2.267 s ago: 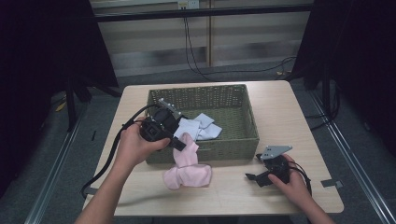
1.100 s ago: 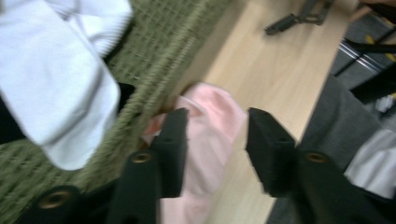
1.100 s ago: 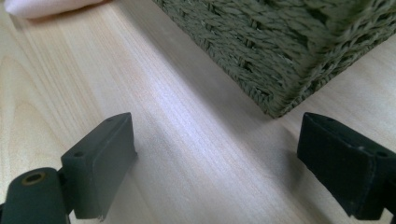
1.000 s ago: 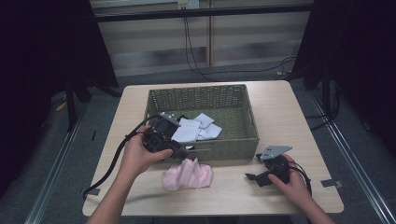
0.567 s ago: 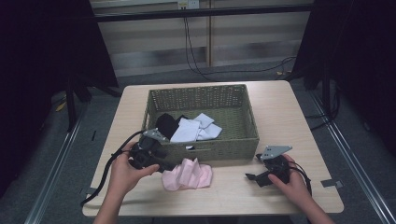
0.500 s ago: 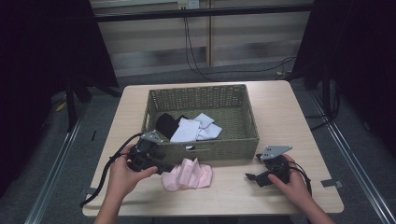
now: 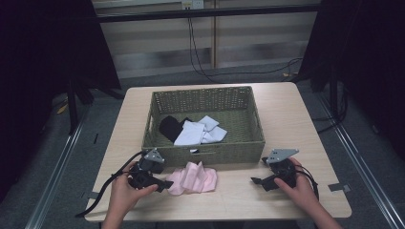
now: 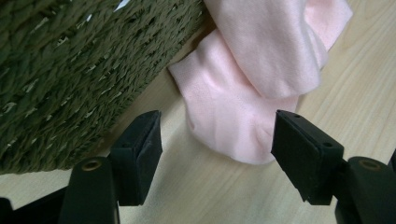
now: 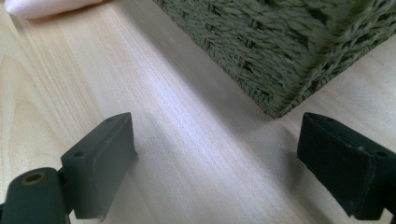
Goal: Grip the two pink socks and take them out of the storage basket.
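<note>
Left gripper (image 8: 215, 140): low over the table (image 7: 310, 124), jaws spread wide, empty, pointing at the near edge of the pink cloth.
Right gripper (image 9: 215, 163): resting on the table by the basket's near right corner, jaws spread, nothing between them.
Pink cloth (image 7: 193, 177): crumpled on the table, just in front of the basket's near wall, between the two grippers.
Basket (image 7: 248, 107): green wicker, mid-table; white cloths (image 7: 198, 131) and a black item (image 7: 169, 128) lying inside.
</note>
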The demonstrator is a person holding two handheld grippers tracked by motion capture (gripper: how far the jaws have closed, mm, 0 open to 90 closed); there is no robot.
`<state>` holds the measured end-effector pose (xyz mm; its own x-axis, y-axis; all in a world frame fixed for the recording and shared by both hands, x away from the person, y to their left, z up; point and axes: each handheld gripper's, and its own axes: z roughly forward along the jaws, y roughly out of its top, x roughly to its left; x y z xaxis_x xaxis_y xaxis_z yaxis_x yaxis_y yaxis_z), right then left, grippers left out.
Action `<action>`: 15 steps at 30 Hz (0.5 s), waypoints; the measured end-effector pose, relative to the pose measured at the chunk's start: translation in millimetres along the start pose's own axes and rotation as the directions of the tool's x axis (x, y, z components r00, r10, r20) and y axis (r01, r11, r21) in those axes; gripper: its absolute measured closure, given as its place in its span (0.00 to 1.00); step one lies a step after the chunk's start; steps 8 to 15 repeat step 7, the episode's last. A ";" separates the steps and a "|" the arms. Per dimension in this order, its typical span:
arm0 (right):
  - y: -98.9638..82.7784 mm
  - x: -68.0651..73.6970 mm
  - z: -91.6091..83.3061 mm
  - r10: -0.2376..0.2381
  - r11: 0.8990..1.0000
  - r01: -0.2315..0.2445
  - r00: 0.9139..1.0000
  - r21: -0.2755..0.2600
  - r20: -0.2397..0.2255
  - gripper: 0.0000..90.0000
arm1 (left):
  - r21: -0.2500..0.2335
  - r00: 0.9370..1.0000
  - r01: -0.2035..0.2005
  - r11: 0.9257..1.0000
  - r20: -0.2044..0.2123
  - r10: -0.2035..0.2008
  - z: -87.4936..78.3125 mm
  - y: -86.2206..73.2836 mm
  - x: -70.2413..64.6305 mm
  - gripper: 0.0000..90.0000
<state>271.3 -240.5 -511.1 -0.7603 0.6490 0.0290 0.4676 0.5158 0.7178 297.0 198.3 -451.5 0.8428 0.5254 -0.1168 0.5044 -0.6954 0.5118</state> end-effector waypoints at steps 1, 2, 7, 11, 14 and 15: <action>0.0 0.0 0.0 0.000 1.000 0.000 1.000 0.000 0.000 0.12 | 0.002 1.000 0.001 1.000 -0.001 -0.001 0.5 -0.4 0.1 0.37; 0.0 0.0 0.1 -0.001 1.000 0.001 1.000 -0.001 0.000 0.12 | 0.007 1.000 0.002 1.000 0.000 -0.002 0.8 -0.7 0.5 0.37; 0.0 0.0 0.0 -0.001 1.000 0.001 1.000 0.000 0.000 0.12 | -0.007 1.000 0.007 1.000 0.004 -0.007 2.6 -0.6 0.8 0.36; 0.0 0.0 0.0 -0.001 1.000 0.001 1.000 0.000 0.000 0.12 | -0.007 1.000 0.007 1.000 0.004 -0.007 2.6 -0.6 0.8 0.36; 0.0 0.0 0.0 -0.001 1.000 0.001 1.000 0.000 0.000 0.12 | -0.007 1.000 0.007 1.000 0.004 -0.007 2.6 -0.6 0.8 0.36; 0.0 0.0 0.0 -0.001 1.000 0.001 1.000 0.000 0.000 0.12 | -0.007 1.000 0.007 1.000 0.004 -0.007 2.6 -0.6 0.8 0.36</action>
